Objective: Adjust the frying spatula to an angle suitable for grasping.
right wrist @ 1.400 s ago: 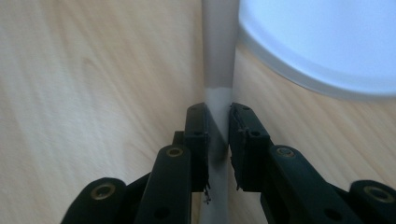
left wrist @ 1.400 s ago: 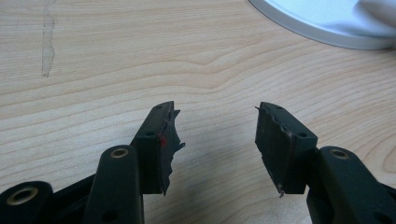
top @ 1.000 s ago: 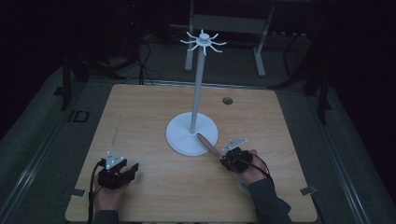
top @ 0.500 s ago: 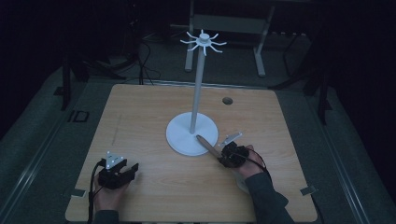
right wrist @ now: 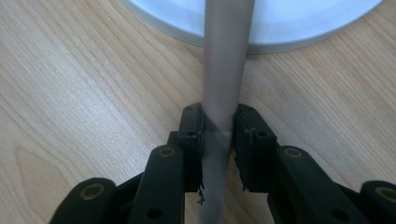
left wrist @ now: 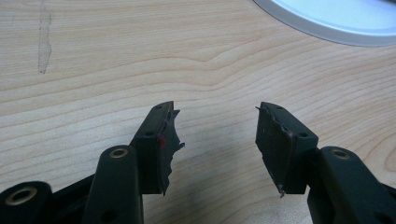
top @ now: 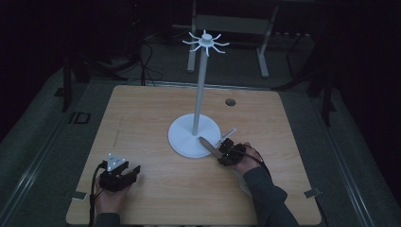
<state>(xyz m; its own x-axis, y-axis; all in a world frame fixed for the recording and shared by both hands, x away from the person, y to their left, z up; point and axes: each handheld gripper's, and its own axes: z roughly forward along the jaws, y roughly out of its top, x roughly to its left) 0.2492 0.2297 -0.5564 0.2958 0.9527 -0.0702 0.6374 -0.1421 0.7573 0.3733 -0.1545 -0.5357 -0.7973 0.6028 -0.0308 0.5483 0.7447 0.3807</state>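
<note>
The right tool (top: 221, 150) is clamped on a slim grey utensil (top: 208, 145), possibly a knife or spatula blade (the dim overhead light does not settle which), and holds it low over the desk (top: 142, 118), just beside the near edge of the white stand's round base (top: 182, 139). The utensil's free end points up and left, overlapping that base. The stand's pole (top: 200, 90) rises to a crown of radial hooks (top: 205, 41), which suggests the utensil is meant to hang there; judged so, the grip near one end leaves the far end free to be lifted toward a hook. The left tool (top: 119, 174) rests near the front left of the desk, well apart from the stand, apparently idle. The right gripper view adds what the high view cannot: both black jaws press flat against the utensil (right wrist: 224, 70), with the base rim (right wrist: 280, 44) beyond. The left gripper view shows its jaws spread with nothing between them, the torn pads (left wrist: 166, 140) frayed, bare wood under them and a sliver of the base (left wrist: 336, 21) at upper right.
</note>
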